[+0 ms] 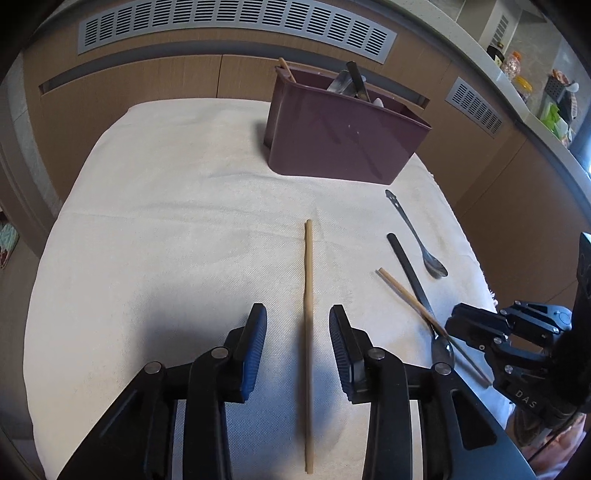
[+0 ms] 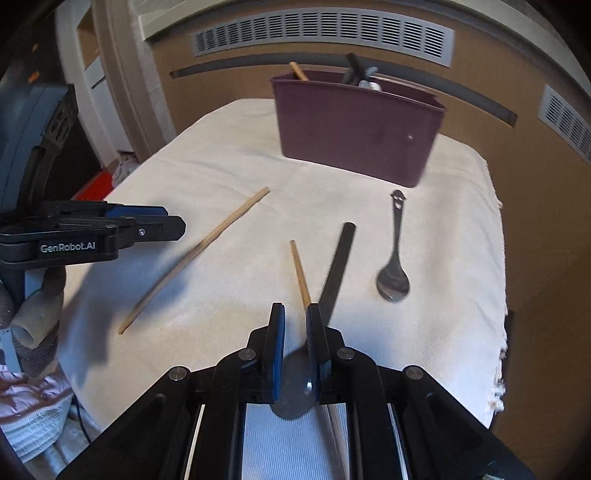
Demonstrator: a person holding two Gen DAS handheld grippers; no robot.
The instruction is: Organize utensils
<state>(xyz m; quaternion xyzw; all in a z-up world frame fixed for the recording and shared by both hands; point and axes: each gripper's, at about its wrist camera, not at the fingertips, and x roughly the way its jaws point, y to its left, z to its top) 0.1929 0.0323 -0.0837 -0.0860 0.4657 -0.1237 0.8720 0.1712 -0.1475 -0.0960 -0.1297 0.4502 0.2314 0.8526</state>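
Brown wood panelling [image 1: 147, 77] behind, slotted grey vents [image 1: 236, 26] above — a cluttered shelf [image 1: 532, 88] far right.
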